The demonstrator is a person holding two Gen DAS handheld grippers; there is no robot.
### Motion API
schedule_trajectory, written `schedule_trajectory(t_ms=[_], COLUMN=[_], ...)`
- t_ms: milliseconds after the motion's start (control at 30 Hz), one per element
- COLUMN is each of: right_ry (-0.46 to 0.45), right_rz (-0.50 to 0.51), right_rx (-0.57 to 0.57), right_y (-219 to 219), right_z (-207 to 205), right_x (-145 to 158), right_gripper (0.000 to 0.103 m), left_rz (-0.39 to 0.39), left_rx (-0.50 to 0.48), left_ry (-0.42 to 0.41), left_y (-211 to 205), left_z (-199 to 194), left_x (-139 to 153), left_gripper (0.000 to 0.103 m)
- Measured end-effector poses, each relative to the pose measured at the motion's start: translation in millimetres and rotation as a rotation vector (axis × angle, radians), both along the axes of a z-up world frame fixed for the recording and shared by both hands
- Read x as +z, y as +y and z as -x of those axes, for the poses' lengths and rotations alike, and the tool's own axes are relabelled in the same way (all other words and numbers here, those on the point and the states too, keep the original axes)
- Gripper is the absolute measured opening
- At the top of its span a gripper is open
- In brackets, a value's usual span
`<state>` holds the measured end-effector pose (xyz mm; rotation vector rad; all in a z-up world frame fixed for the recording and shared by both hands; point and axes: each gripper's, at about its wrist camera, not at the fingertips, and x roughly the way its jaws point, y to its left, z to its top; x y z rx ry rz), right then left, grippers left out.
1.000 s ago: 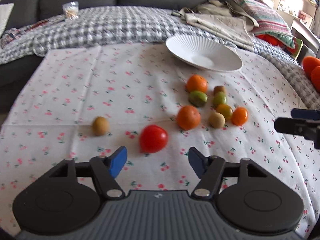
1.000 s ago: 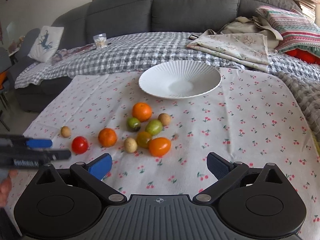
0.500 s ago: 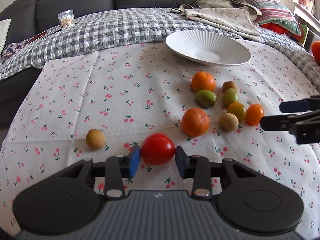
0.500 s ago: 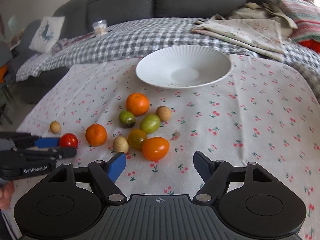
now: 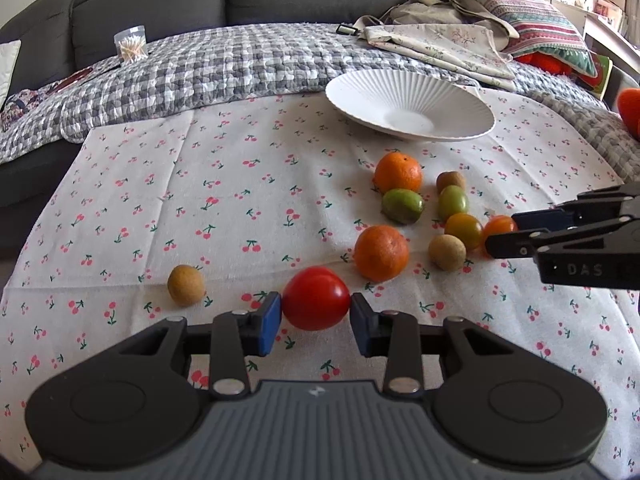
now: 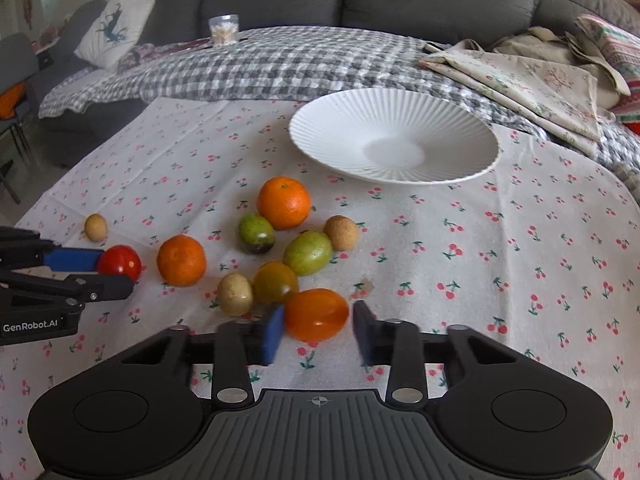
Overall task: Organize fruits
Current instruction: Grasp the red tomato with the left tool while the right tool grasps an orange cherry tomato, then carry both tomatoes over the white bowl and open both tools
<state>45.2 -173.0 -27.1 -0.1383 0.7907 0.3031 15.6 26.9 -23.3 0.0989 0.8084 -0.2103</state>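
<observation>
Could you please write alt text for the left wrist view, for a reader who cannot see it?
The left gripper has its blue pads against both sides of a red tomato on a cherry-print tablecloth. Beyond lie oranges, green and brown fruits and an empty white ribbed plate; the right gripper reaches an orange tomato.

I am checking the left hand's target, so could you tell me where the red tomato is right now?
In the left wrist view the red tomato sits low and central between the left gripper pads, on the tablecloth, between a small brown fruit and an orange.
</observation>
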Motion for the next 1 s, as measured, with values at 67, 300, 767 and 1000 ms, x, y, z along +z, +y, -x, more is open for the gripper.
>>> schedule_trajectory(t_ms=[67, 300, 767, 1000], right_ry=[-0.002, -0.001, -0.037, -0.048], right_rz=[0.005, -0.025, -0.118, -0.143], right_rx=[0.003, -0.020, -0.086, -0.127], right_y=[1.3, -7.7, -33.7, -43.7], right_z=[0.8, 3.2, 10.4, 7.4], right_x=[0.8, 9.6, 27.5, 33.1], right_gripper=[0.030, 0.029, 0.029, 0.029], left_rz=[0.002, 0.019, 0.040, 0.037], left_rx=[-0.003, -0.006, 0.003, 0.008], left_ry=[-0.002, -0.007, -0.045, -0.073], left_y=[-0.6, 2.3, 5.9, 6.4], left_z=[0.7, 2.4, 2.6, -7.8], left_x=[0.8, 3.7, 16.2, 25.5], left_gripper=[0.036, 0.036, 0.036, 0.036])
